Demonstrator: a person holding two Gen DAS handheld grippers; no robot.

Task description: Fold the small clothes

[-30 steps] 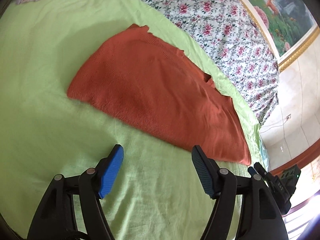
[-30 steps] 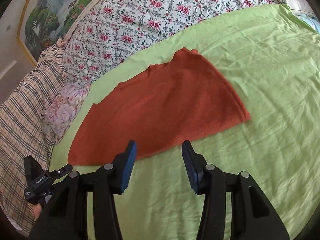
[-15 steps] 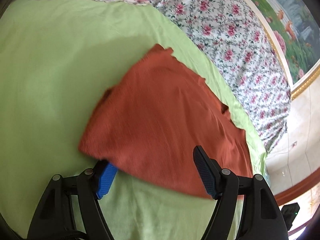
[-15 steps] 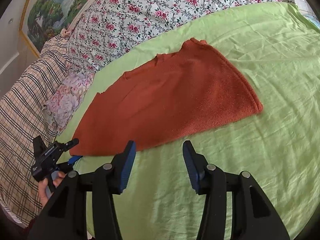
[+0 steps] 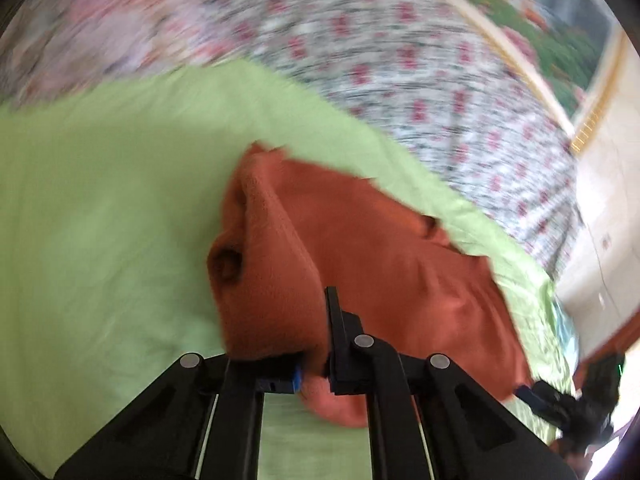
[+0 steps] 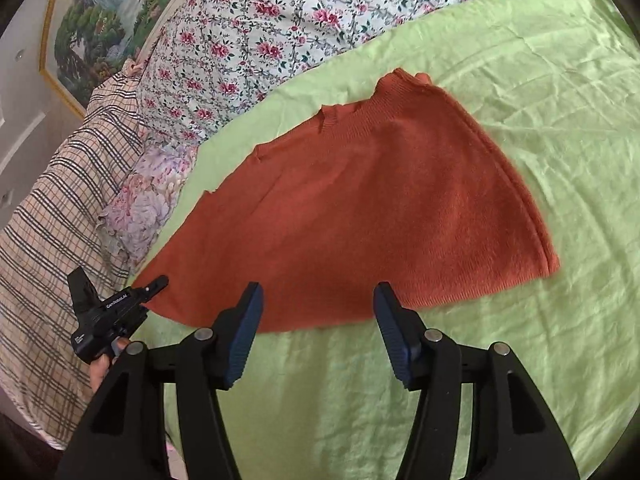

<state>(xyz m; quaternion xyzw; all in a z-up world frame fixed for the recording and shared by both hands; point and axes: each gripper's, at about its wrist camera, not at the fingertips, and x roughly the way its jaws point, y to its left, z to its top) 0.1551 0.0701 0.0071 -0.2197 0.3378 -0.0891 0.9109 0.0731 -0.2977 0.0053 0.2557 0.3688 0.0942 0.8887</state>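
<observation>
A rust-orange knit garment (image 6: 360,208) lies on the green bedsheet (image 6: 540,80). In the left wrist view, which is blurred, my left gripper (image 5: 316,360) is shut on the garment's (image 5: 400,272) near corner, and the cloth is bunched and lifted over its fingers. The left gripper also shows at the garment's left tip in the right wrist view (image 6: 152,284). My right gripper (image 6: 316,336) is open and empty, just in front of the garment's near hem, with its fingertips (image 6: 250,320) at the edge of the cloth.
A floral quilt (image 6: 280,32) lies along the far side of the sheet. A plaid blanket (image 6: 52,216) and a pink floral pillow (image 6: 148,196) lie at the left. A framed landscape painting (image 6: 104,12) hangs on the wall behind.
My left gripper moved onto the garment's corner, shut on it and lifted the cloth into a fold. My right gripper came closer to the near hem and stayed open.
</observation>
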